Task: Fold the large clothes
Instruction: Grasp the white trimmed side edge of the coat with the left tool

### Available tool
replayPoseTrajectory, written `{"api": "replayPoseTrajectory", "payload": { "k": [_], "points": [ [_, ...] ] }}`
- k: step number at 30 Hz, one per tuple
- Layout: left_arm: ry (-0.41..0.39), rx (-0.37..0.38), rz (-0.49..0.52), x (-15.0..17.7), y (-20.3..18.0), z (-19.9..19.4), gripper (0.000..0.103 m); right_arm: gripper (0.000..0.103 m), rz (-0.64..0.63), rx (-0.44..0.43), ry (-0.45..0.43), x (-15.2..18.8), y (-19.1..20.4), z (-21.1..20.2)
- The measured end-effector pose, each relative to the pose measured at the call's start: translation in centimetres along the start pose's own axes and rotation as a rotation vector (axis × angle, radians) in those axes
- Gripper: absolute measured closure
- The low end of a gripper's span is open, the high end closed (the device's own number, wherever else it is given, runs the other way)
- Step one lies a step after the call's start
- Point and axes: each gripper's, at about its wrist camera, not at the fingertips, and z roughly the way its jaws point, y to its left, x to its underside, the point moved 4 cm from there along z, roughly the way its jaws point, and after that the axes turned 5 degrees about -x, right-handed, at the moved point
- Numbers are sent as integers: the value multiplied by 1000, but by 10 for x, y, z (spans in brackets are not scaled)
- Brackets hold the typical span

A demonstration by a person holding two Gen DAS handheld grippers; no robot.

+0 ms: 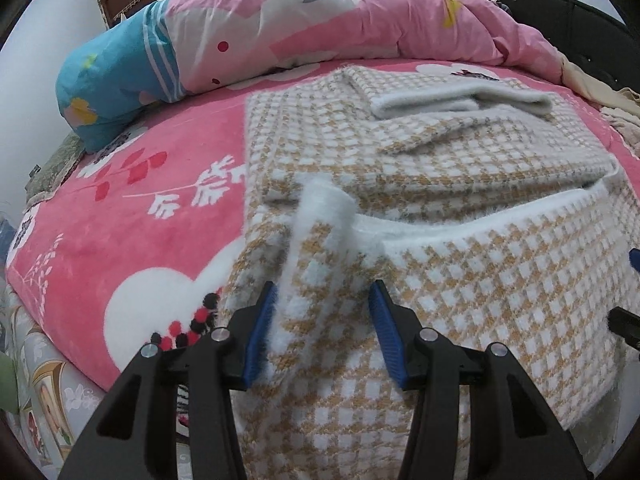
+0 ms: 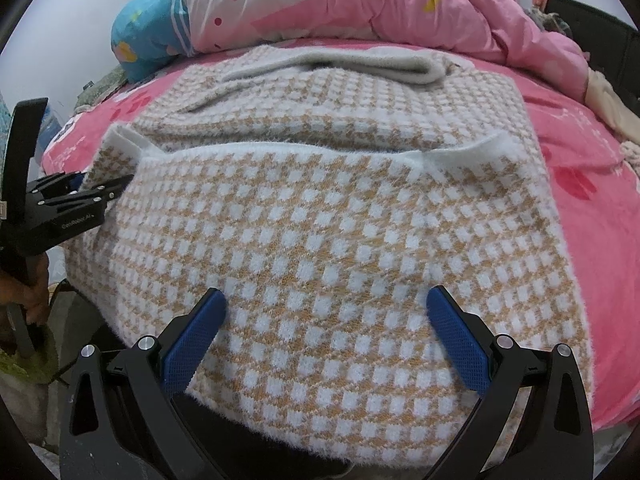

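A fuzzy tan-and-white checked garment [image 1: 460,288] lies partly folded on a pink bed, its near part draped over the bed's front edge; it fills the right wrist view [image 2: 320,240]. My left gripper [image 1: 322,300] is open, its blue pads [image 1: 262,332] on either side of a raised white-edged corner fold [image 1: 320,216] of the garment. My right gripper [image 2: 326,308] is open wide above the draped near part, touching nothing. The left gripper also shows in the right wrist view [image 2: 80,188] at the garment's left corner.
A pink floral blanket [image 1: 120,232] covers the bed. A rolled pink and blue quilt [image 1: 280,28] lies along the far side. Beige clothes [image 1: 612,108] are piled at the far right. A dark headboard [image 1: 560,4] stands behind.
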Motion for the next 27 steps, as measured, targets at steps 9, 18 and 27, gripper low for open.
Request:
{"api": "replayPoseTrajectory", "payload": {
  "k": [9, 18, 27],
  "points": [
    [0, 3, -8, 1, -1, -2, 56, 11, 56, 62, -75, -13, -41, -35],
    [-1, 5, -8, 1, 0, -2, 56, 20, 98, 124, -99, -18, -67, -43],
    [-3, 2, -5, 1, 0, -2, 56, 33, 138, 155, -93, -20, -83, -38]
  ]
}}
